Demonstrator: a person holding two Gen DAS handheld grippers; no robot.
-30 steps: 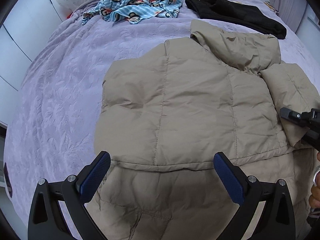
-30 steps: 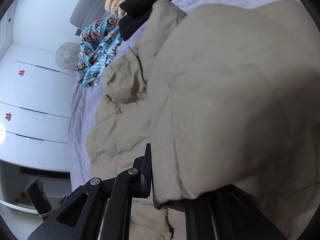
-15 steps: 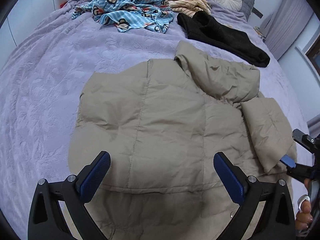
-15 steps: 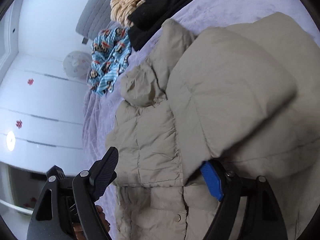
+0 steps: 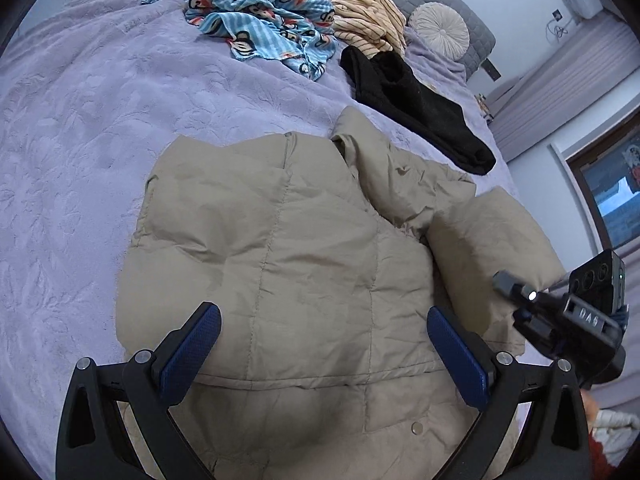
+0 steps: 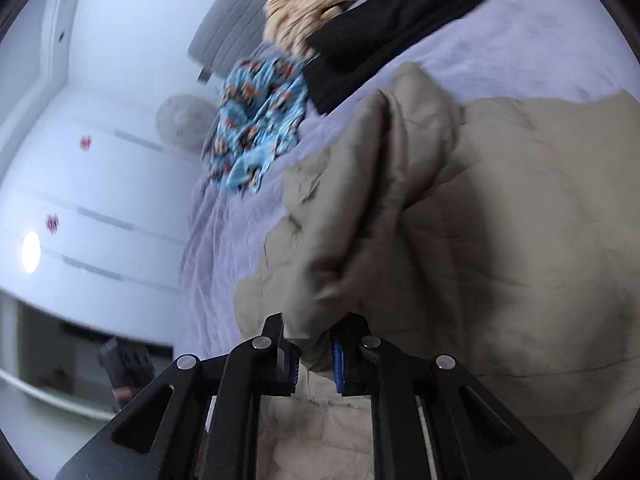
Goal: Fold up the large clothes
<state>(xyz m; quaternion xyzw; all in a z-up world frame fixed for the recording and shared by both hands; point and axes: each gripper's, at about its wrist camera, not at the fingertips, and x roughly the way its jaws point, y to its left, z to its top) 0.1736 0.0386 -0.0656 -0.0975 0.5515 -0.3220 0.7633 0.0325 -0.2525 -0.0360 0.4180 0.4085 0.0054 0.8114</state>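
A beige puffer jacket (image 5: pixel 288 248) lies spread on the purple bed, collar toward the far side. My left gripper (image 5: pixel 320 344) is open and empty, hovering above the jacket's lower part. My right gripper (image 6: pixel 314 354) is shut on the jacket's right sleeve (image 6: pixel 360 216) and holds its edge lifted above the jacket body. In the left wrist view the right gripper (image 5: pixel 520 292) shows at the jacket's right edge, by the sleeve (image 5: pixel 492 240).
The purple bedspread (image 5: pixel 100 128) covers the bed. At the far side lie a blue monkey-print garment (image 5: pixel 260 12), a striped beige garment (image 5: pixel 368 20), a black garment (image 5: pixel 412 100) and a round cushion (image 5: pixel 438 28). White wardrobe doors (image 6: pixel 80 160) stand beside the bed.
My right gripper opened, then shut again on the sleeve edge. My left gripper stayed open and drew back and turned, so more of the jacket and bed shows.
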